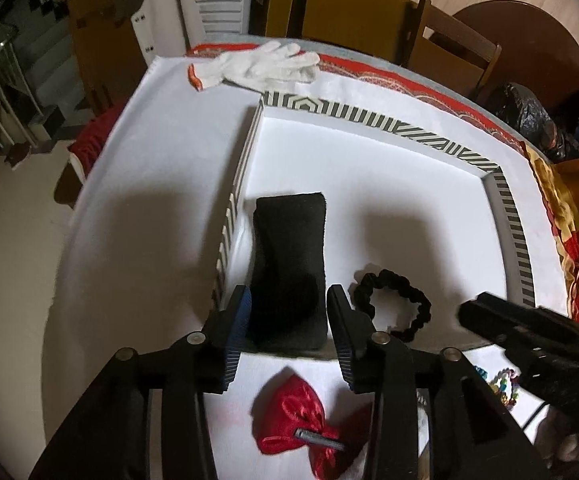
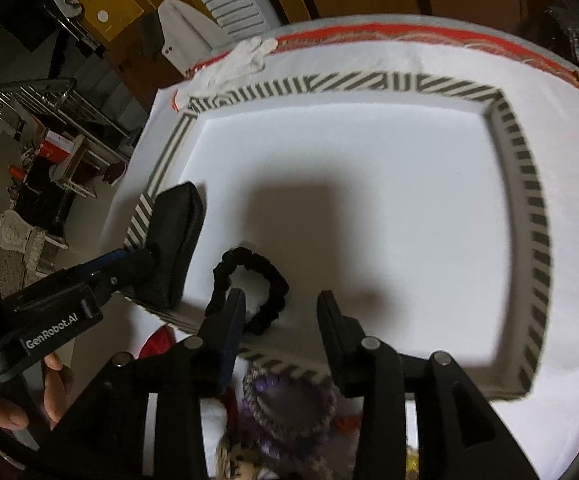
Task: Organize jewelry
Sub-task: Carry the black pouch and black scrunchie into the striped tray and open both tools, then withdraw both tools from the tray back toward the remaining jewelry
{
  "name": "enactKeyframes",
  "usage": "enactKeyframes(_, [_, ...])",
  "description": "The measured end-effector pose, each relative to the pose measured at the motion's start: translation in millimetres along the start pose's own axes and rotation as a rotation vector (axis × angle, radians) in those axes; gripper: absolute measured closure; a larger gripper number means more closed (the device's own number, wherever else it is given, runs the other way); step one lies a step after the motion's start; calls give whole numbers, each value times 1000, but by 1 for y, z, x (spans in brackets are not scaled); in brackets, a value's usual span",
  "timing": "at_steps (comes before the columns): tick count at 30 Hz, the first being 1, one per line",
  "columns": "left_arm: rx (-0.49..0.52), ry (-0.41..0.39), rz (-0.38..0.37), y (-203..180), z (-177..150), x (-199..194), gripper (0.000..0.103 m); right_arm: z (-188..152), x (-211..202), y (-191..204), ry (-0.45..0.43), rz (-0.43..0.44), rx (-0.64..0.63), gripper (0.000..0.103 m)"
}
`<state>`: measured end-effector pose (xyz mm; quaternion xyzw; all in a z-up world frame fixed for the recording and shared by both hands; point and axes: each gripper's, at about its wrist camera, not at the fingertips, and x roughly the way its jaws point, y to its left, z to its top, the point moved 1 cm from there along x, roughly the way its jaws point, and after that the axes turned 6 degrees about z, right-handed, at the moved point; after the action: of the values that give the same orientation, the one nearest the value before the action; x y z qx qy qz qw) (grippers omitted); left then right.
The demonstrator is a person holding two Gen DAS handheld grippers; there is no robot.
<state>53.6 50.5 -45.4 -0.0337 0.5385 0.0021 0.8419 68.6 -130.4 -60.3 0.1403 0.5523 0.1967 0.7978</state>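
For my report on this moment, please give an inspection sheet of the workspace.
Surface: white cloth over the table.
Job's things: striped tray holding black pouch and black scrunchie; red bow, colourful beads, purple bracelet outside it.
Clutter: white glove.
Grippers: left hand-held gripper open, over the pouch's near end; right hand-held gripper open.
Cables: nothing seen.
Surroundings: wooden chair, metal rack.

A pad (image 1: 289,272) and a scrunchie (image 1: 393,304) are lying side by side in the tray (image 1: 505,200); a bow (image 1: 301,420) is sitting before it on the tabletop (image 1: 149,200).
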Motion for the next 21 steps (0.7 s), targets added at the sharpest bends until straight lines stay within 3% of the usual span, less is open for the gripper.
enactKeyframes(9, [23, -79, 29, -10, -25, -40, 72, -24, -59, 13, -131, -71, -84, 50])
enactKeyframes(18, [44, -121, 24, -23, -52, -71, 72, -59, -102, 11, -197, -127, -107, 49])
enactKeyframes(21, [47, -130, 16, -26, -60, -79, 72, -72, -114, 10, -224, -146, -93, 44])
